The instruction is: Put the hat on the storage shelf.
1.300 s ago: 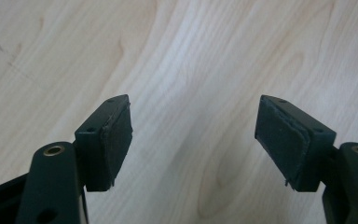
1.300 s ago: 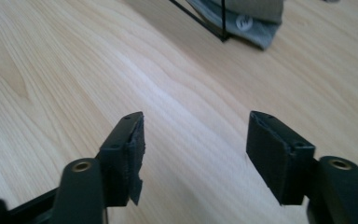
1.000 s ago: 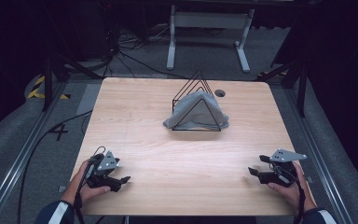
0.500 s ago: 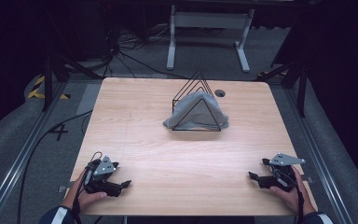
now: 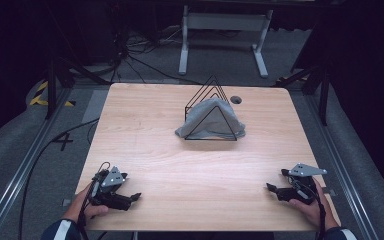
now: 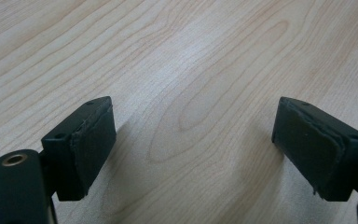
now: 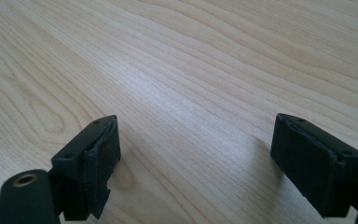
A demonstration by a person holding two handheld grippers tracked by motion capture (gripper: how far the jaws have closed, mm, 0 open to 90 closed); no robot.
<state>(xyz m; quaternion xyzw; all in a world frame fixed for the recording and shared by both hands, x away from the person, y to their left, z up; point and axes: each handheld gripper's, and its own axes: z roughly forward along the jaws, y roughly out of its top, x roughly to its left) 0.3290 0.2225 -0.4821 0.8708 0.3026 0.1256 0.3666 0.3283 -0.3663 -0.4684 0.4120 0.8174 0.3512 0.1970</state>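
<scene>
You worked in a lab or recording studio: a bare wooden table (image 5: 200, 160) stood on grey carpet (image 5: 25, 150), ringed by black curtains (image 5: 365, 60), loose cables (image 5: 130, 55), floor rails (image 5: 27, 165) and hazard tape (image 5: 42, 92).

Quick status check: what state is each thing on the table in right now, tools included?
Wire rack: upright, far middle of the table.
Grey cloth: draped inside the rack.
Left tool: open, nothing between its jaws, which were just opening.
Right tool: open, holding nothing.

Both claws (image 5: 134, 196) (image 5: 270, 187) apparently open, empty
</scene>
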